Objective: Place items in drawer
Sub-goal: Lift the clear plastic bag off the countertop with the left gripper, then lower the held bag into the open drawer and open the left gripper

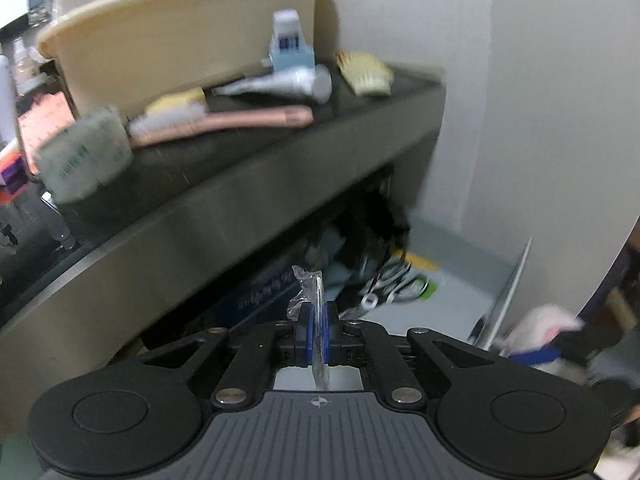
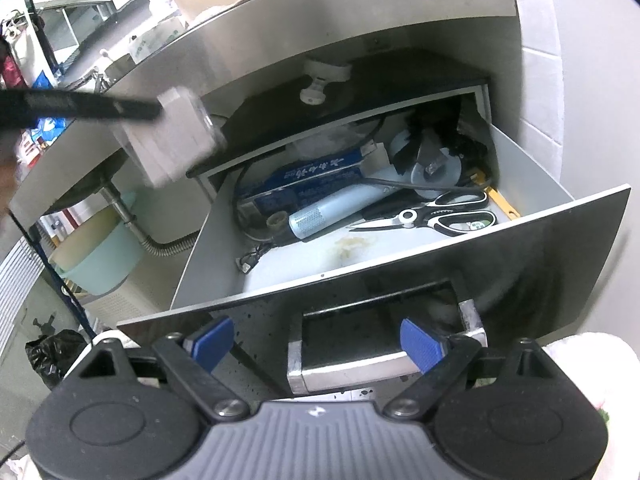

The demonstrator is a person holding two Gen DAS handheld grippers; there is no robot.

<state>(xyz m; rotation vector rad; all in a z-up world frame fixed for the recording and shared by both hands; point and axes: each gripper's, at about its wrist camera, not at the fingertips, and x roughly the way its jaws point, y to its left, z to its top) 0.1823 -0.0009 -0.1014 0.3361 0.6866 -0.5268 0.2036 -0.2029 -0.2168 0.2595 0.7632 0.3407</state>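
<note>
Steel counter (image 1: 248, 184): running across the left wrist view, carrying a cream tub (image 1: 168, 40), a pink toothbrush (image 1: 224, 122), a grey tube (image 1: 280, 84) and a blue-and-white bottle (image 1: 289, 46), all blurred.
Drawer (image 2: 400, 252): standing pulled open under the counter; its grey front panel (image 2: 360, 312) is facing the right wrist camera, with a metal handle (image 2: 384, 364) low on it.
Drawer contents: black-and-white scissors (image 2: 444, 214) are lying near the front right, a pale blue cylinder (image 2: 340, 210) beside them, a blue box (image 2: 304, 178) behind.
Left gripper (image 1: 318, 338): pressing its blue pads together on a thin flat packet in clear wrap (image 1: 314, 304), seen edge-on and standing upright between them, above the drawer's left side.
Same packet, right wrist view: showing as a pale blurred rectangle (image 2: 172, 140) at the end of a black arm, left of the drawer opening.
Right gripper (image 2: 316, 344): holding its blue pads wide apart, gripping nothing, one on each side of the handle.
</note>
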